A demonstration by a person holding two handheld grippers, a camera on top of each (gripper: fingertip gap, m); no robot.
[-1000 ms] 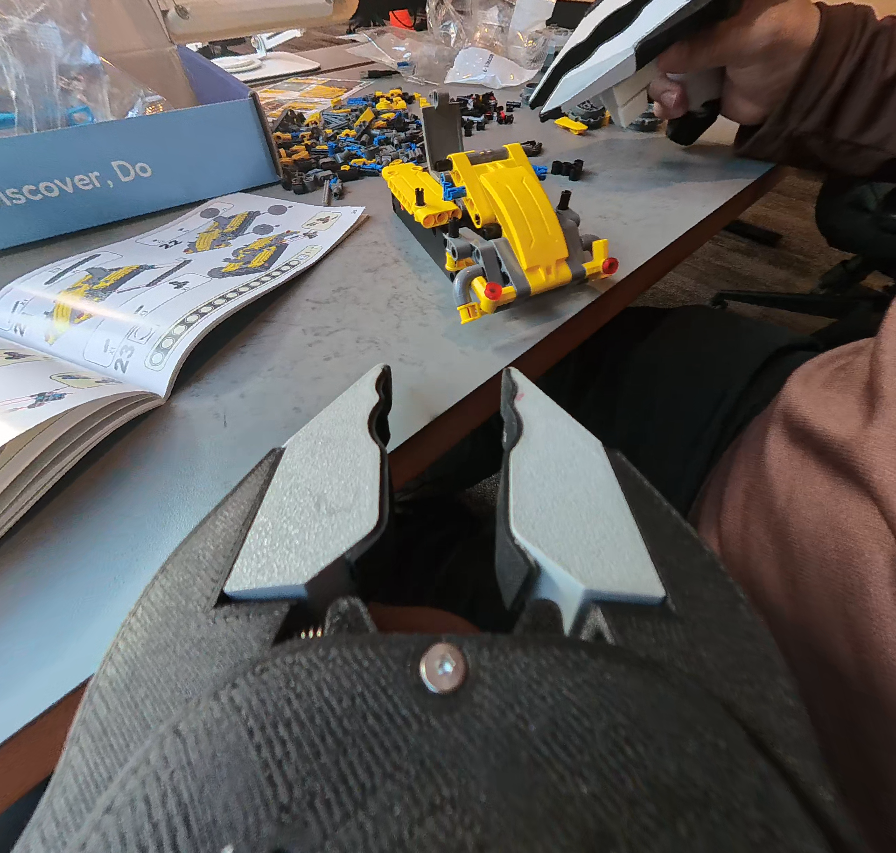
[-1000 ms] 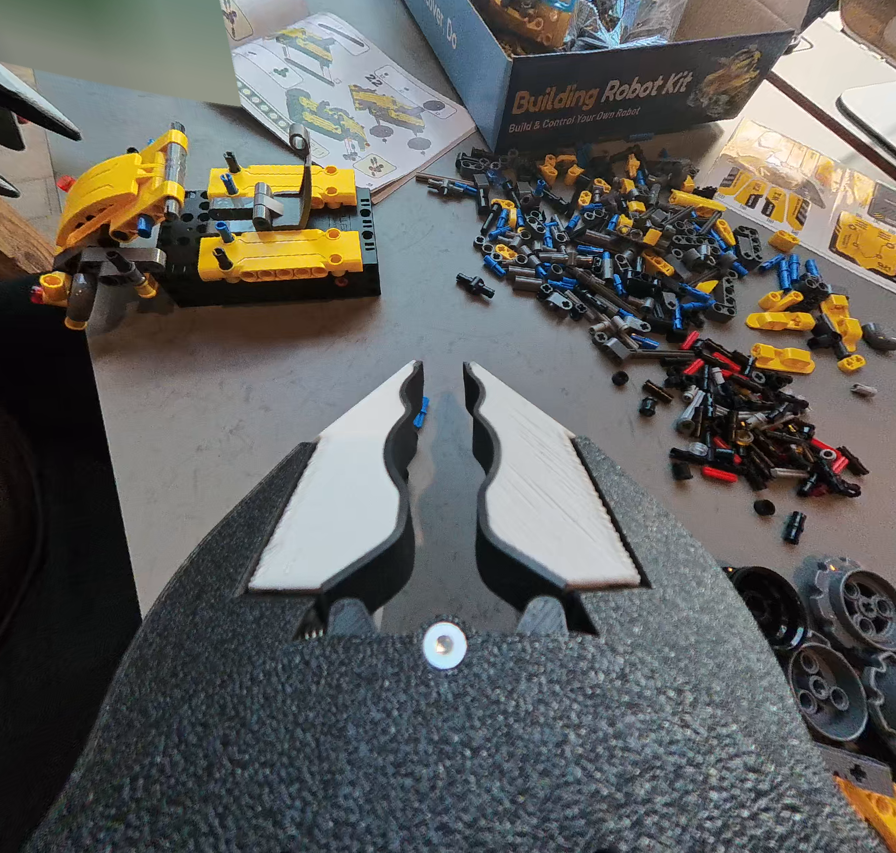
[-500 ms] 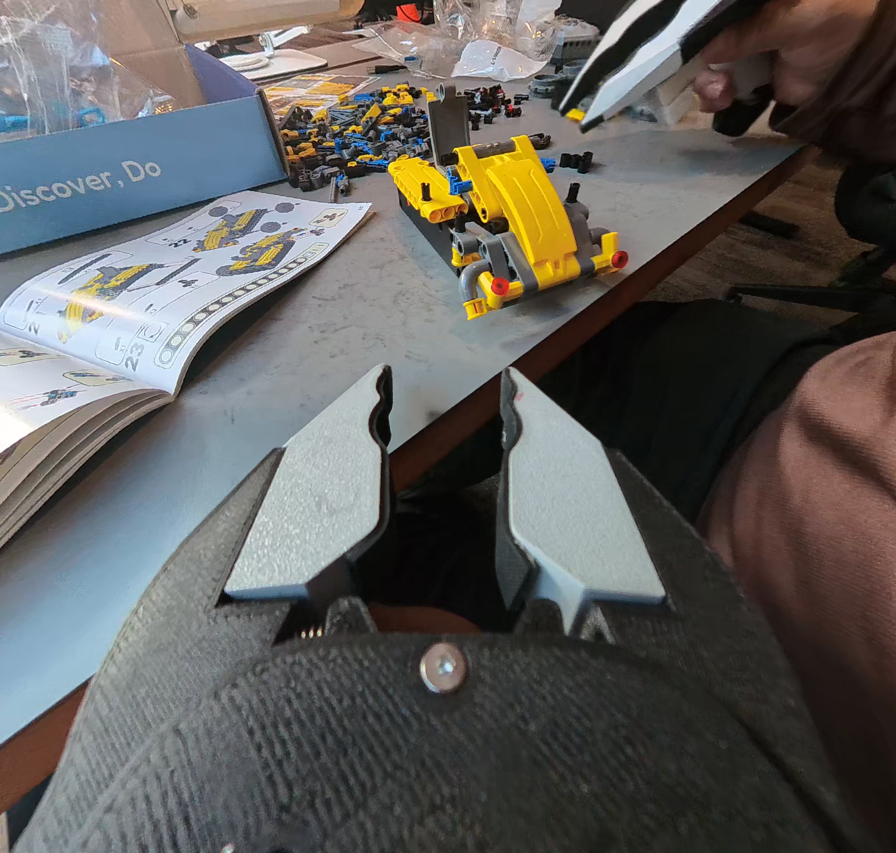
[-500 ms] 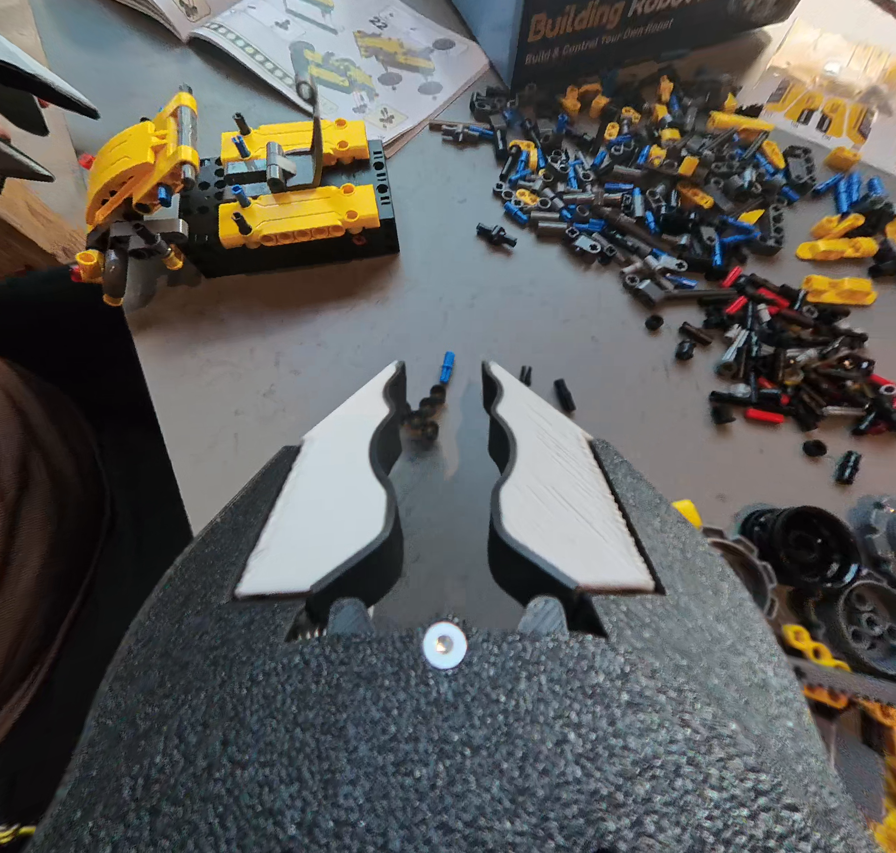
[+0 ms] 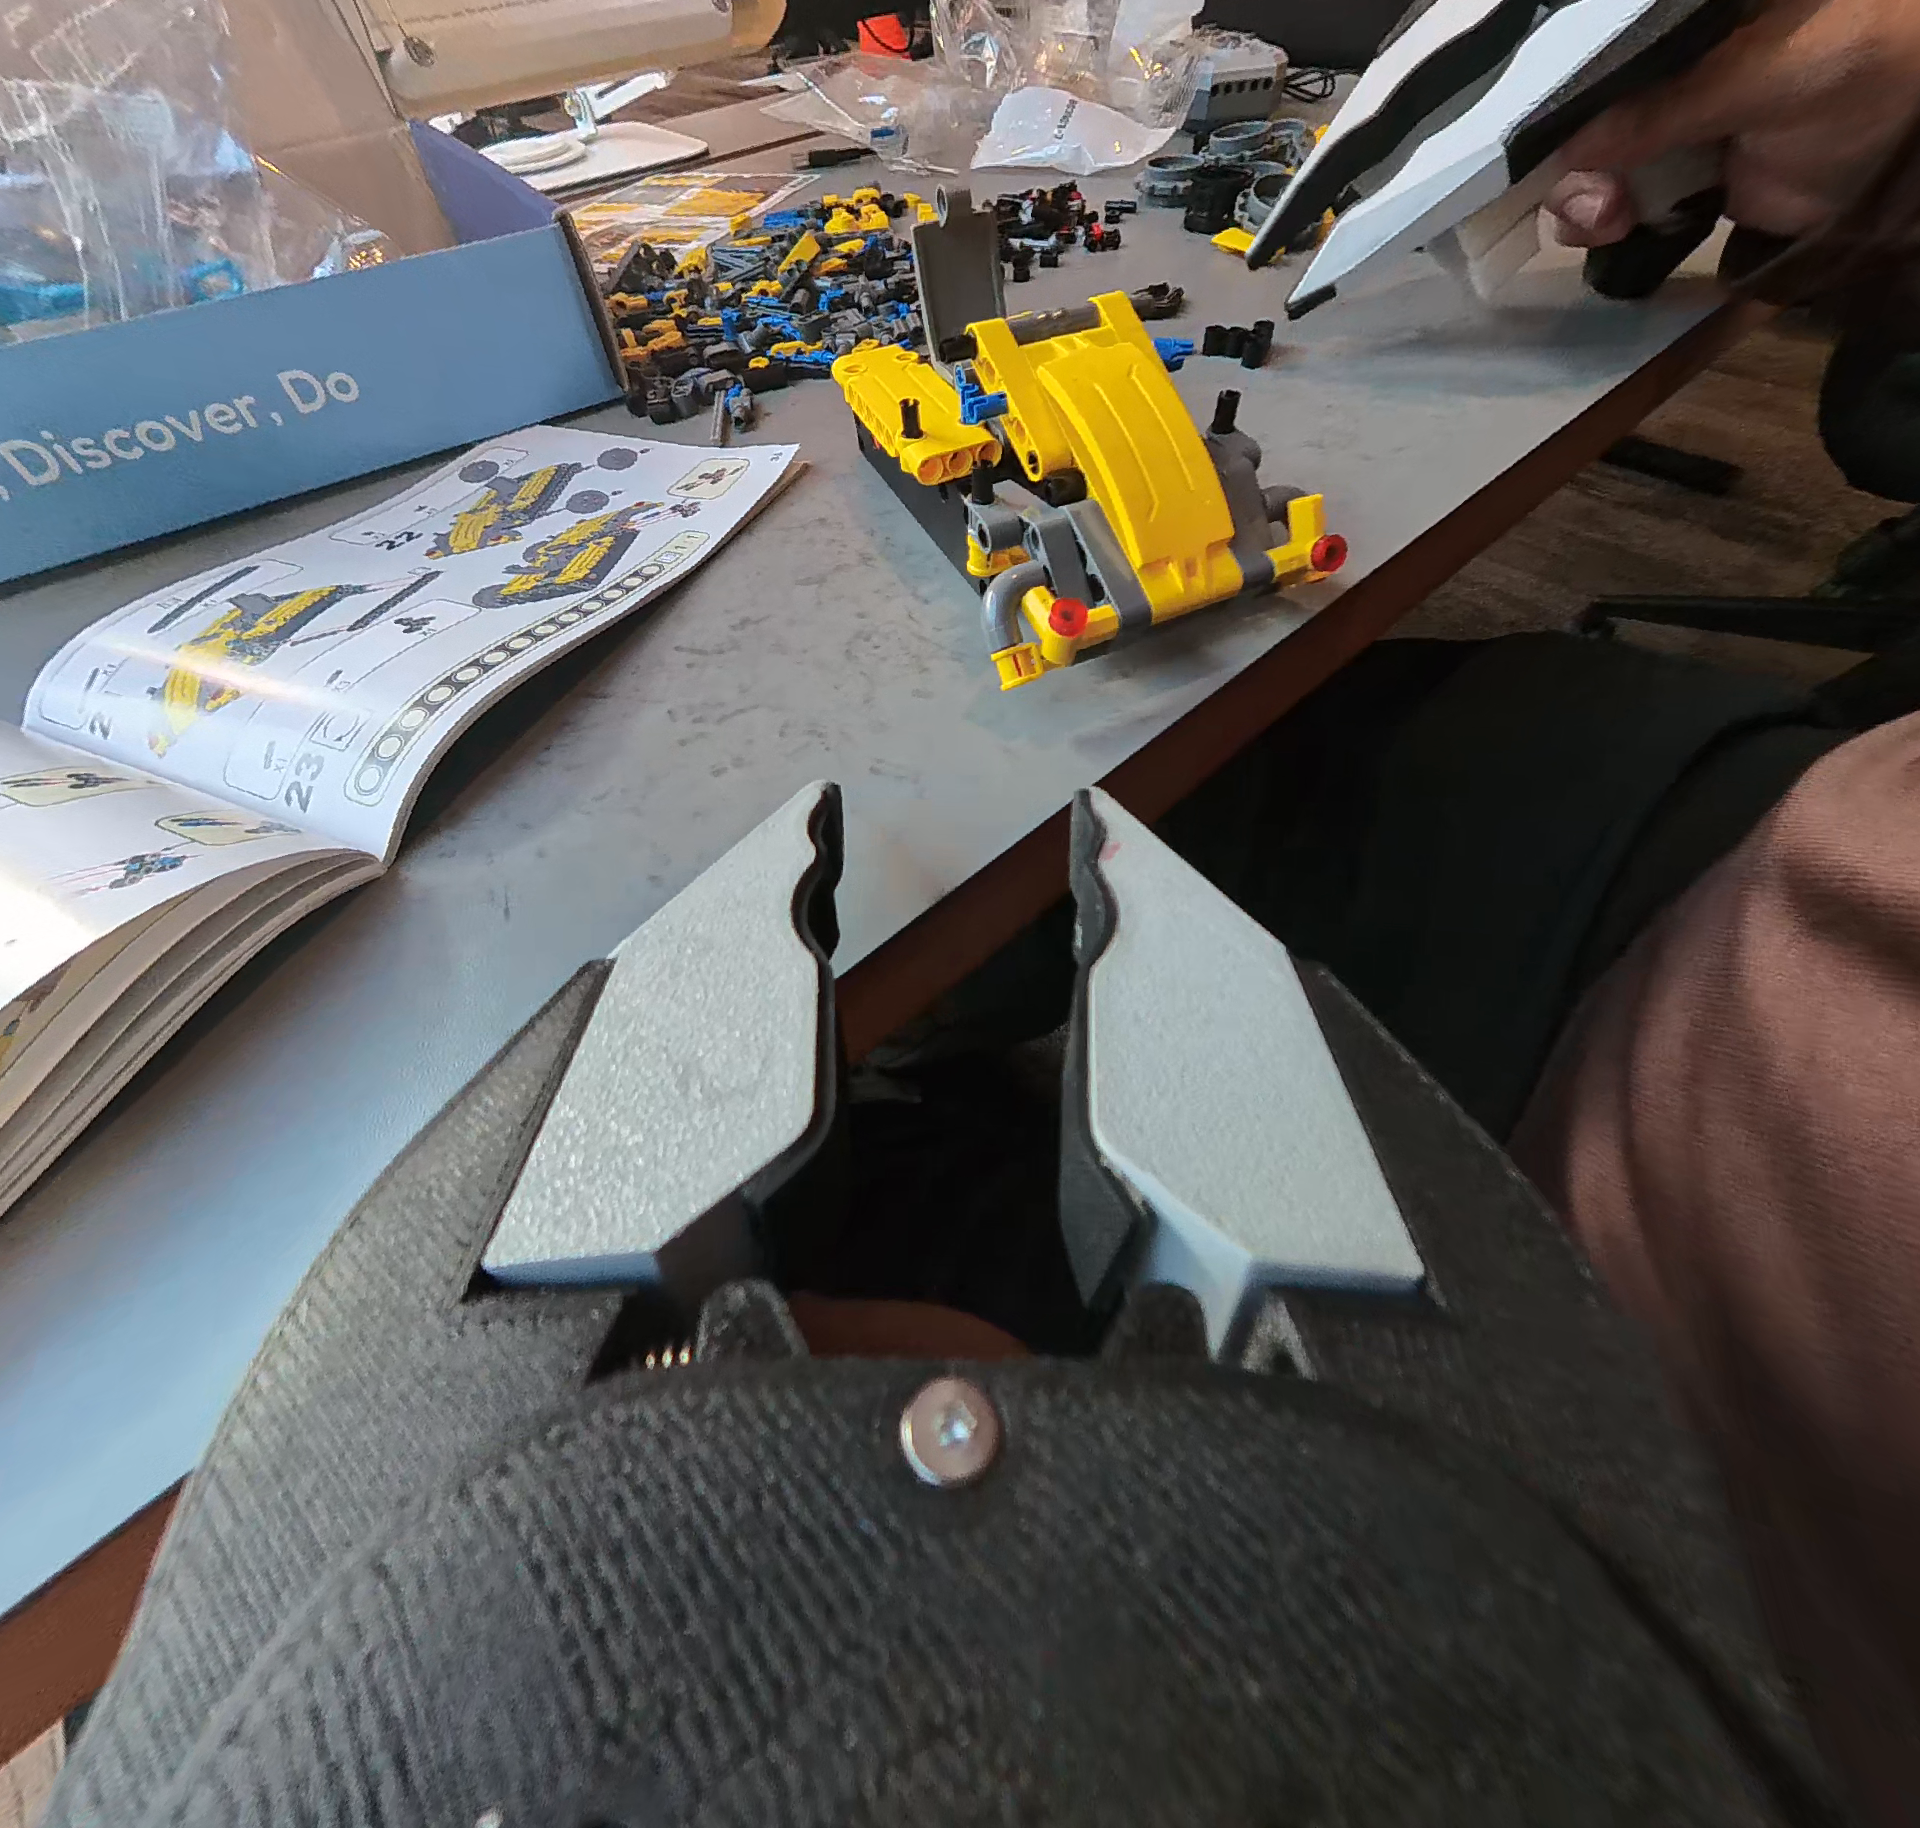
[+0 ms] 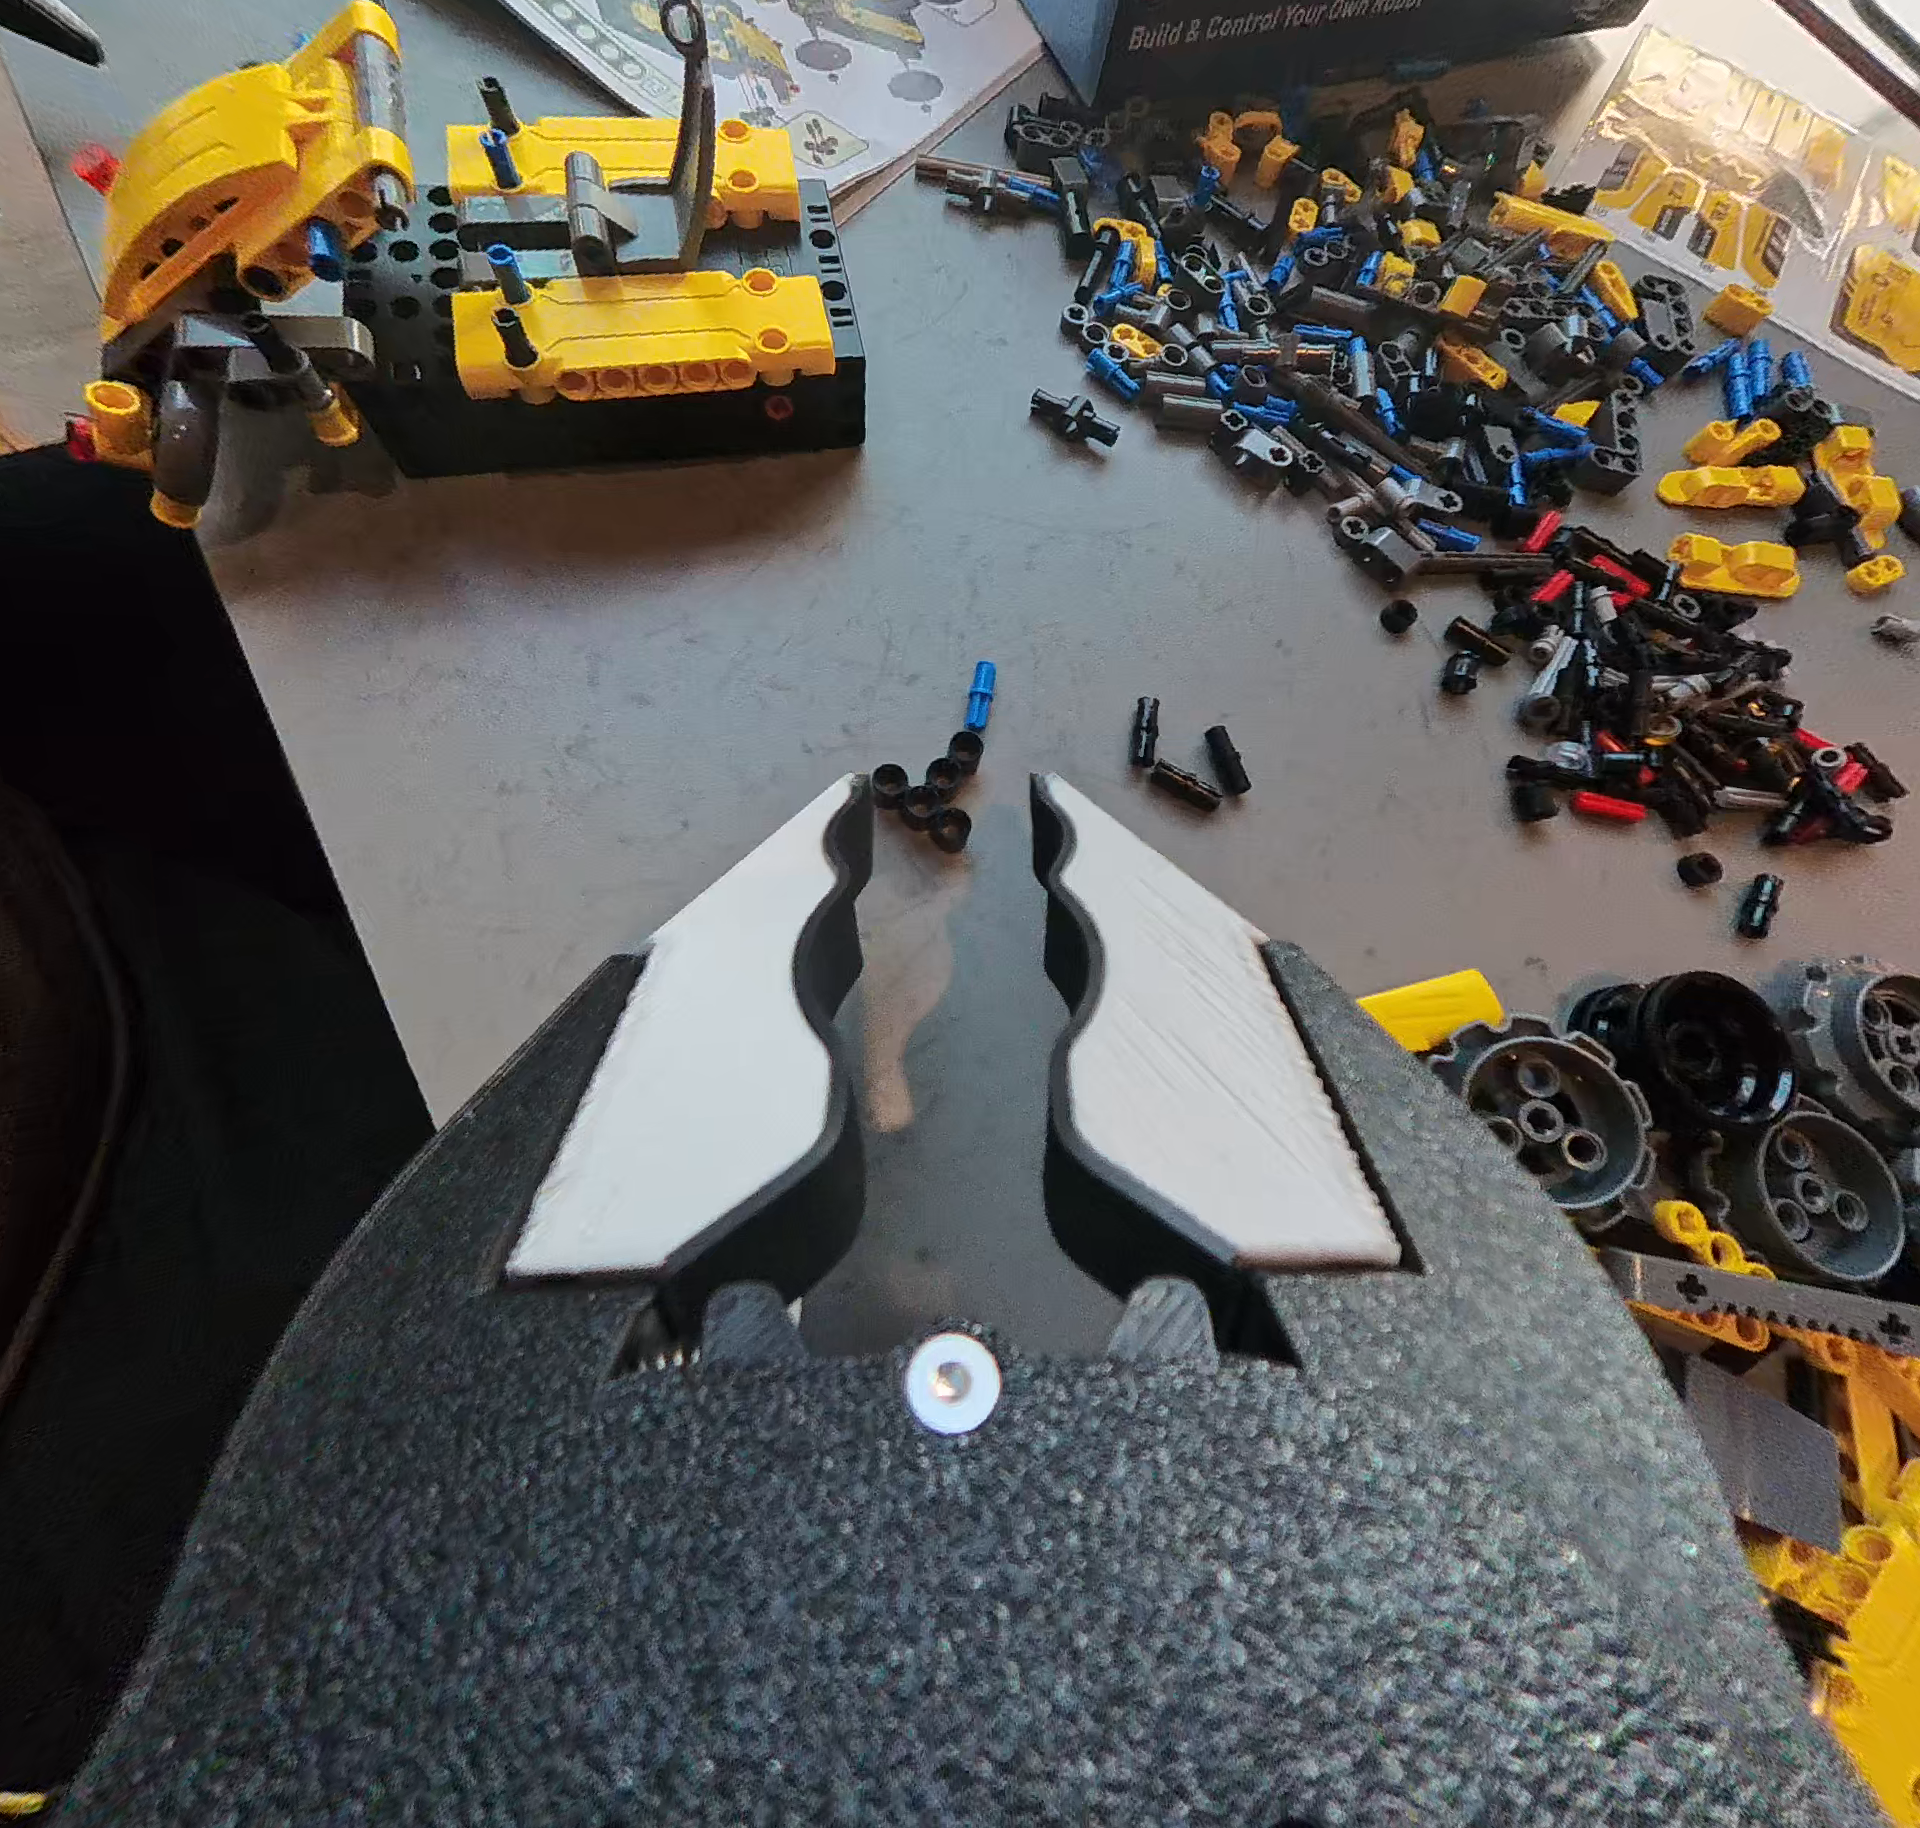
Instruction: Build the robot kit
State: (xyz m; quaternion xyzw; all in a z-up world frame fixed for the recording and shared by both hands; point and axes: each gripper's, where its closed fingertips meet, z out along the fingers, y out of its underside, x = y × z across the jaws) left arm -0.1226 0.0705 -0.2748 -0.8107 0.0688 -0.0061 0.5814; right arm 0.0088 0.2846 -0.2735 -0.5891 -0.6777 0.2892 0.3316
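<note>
Just beyond your right gripper (image 6: 948,791), almost touching the tip of its left finger, lies a small black connector piece (image 6: 928,789) made of joined rings, flat on the grey worktop (image 6: 644,698). It looks light, hard and smooth, so it would likely skid or flip if pinched off-centre; the best hold seems to be across its narrow width. A blue pin (image 6: 979,695) lies just beyond it, and three black pins (image 6: 1184,755) lie near on the right. The right jaws are parted and hold nothing.

Farther left sits the half-built yellow vehicle (image 6: 468,261); far right, the heap of loose parts (image 6: 1455,376), with grey wheels (image 6: 1704,1113) near right.

Your left gripper (image 5: 951,843) hovers at the worktop's near edge, jaws parted and empty, the open instruction booklet (image 5: 343,635) to its left.
</note>
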